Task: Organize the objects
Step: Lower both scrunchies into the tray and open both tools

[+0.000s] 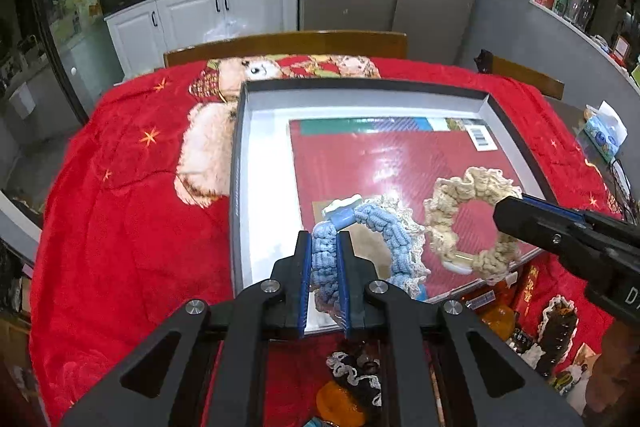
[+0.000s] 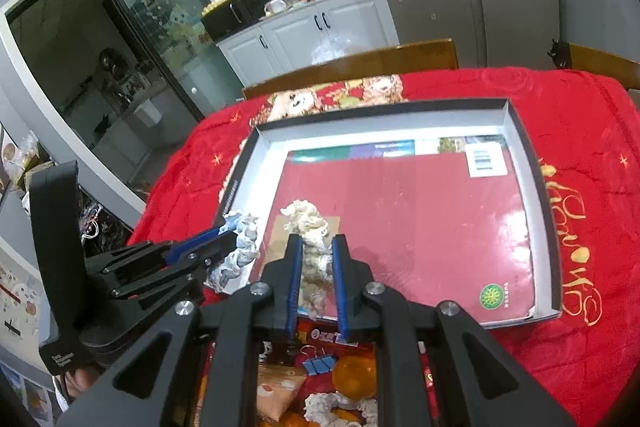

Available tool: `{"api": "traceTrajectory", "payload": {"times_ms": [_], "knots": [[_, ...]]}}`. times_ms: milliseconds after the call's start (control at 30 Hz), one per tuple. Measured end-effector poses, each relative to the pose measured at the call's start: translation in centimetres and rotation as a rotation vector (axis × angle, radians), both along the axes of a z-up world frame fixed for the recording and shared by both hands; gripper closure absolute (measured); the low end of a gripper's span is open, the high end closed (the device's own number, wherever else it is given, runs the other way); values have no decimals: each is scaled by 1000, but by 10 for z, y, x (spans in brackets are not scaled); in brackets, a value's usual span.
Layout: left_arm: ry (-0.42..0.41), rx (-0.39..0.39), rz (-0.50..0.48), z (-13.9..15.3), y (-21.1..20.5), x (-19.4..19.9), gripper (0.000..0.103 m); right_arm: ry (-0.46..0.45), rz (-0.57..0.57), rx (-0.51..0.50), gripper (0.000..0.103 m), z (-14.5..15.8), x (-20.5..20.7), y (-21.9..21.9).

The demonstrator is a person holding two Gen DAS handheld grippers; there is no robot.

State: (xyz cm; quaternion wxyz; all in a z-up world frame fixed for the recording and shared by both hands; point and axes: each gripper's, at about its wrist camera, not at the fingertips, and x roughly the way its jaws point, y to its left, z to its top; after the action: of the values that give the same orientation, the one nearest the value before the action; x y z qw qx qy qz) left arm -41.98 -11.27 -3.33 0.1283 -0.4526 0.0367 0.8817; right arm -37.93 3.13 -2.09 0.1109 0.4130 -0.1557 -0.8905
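Your left gripper (image 1: 324,247) pinches the blue scrunchie (image 1: 376,227) between its fingers; your right gripper (image 2: 316,251) pinches the cream scrunchie (image 2: 310,227), both over the box (image 2: 532,167).

box (image 1: 244,163) set on cloth (image 1: 120,211), chair (image 1: 288,45) behind it | book (image 1: 400,163) laid flat in box, toward its right wall | two scrunchies (image 1: 384,231) (image 1: 472,219) held side by side above book's near edge | clip (image 2: 319,364) and small items (image 2: 352,379) heaped before box | tissue pack (image 1: 604,135) at cloth's right edge
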Motion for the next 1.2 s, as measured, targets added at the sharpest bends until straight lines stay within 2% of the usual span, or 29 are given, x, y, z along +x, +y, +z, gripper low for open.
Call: {"api": "traceTrajectory", "payload": {"times_ms": [467, 633, 733, 800, 933, 967, 1000, 1033, 1067, 1100, 1200], "knots": [[-40, -25, -4, -17, 4, -5, 92, -42, -7, 21, 88, -14, -4, -2], [-65, 25, 12, -23, 0, -8, 91, -62, -16, 34, 87, -21, -7, -1], [-80, 0, 26, -25, -1, -9, 76, -80, -27, 38, 87, -26, -7, 0], [-81, 1, 30, -23, -3, -8, 54, -80, -35, 43, 87, -25, -7, 1], [-93, 43, 38, -10, -11, -5, 37, -64, -49, 49, 87, -16, -3, 5], [-90, 37, 45, -4, -12, -3, 28, -57, -53, 51, 87, -11, -2, 7], [-83, 29, 52, 0, -13, -2, 17, -40, -60, 50, 84, -5, 1, 9], [-74, 20, 59, 4, -14, 0, 12, -30, -62, 48, 80, -1, 3, 11], [-64, 14, 64, 9, -15, 3, 6, -18, -68, 45, 71, 5, 6, 14], [-50, 17, 65, 15, -17, 6, 6, -5, -72, 42, 66, 11, 10, 16], [-21, 28, 72, 32, -23, 18, 5, 34, -74, 40, 59, 30, 23, 21]]}}
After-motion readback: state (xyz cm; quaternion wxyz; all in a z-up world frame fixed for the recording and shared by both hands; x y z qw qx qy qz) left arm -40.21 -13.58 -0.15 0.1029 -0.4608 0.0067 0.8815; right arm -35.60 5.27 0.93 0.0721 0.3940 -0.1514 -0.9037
